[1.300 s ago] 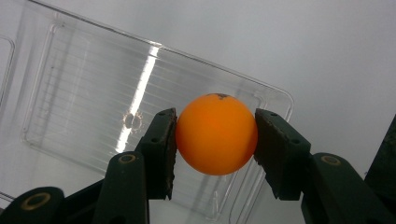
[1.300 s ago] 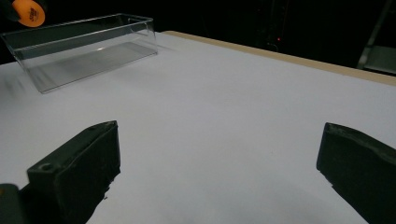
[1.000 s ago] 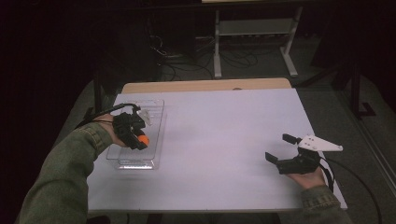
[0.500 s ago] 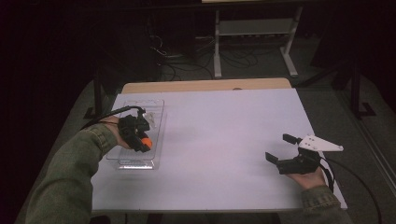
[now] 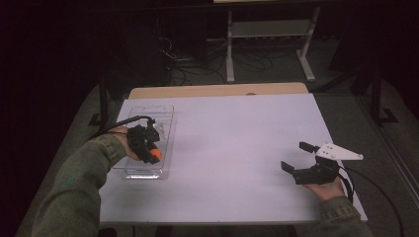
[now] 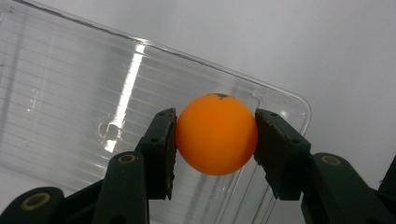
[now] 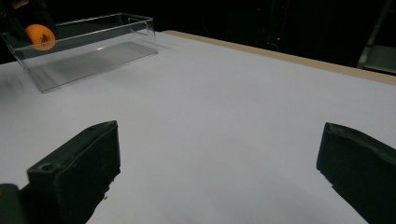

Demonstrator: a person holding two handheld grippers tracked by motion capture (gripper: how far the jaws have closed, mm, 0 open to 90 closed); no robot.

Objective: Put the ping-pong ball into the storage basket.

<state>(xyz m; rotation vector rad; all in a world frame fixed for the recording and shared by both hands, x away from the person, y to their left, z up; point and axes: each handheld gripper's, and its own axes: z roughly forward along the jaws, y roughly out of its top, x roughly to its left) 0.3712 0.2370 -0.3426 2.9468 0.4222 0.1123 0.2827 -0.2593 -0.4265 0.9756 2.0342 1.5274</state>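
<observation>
Pads of the left hand-held gripper [image 6: 215, 140] pinched an orange ping-pong ball [image 6: 216, 134] from both sides, poised above the clear plastic bin [image 5: 165, 116] at the desk's [image 5: 237, 143] left side. Far off, the right hand-held gripper [image 5: 298, 157] rested with jaws spread wide, holding nothing.

Open surface, one obstacle at left

I see bare white surface [image 5: 232, 148] between my tongs; only the clear bin [image 5: 165, 114] walls block passage.
</observation>
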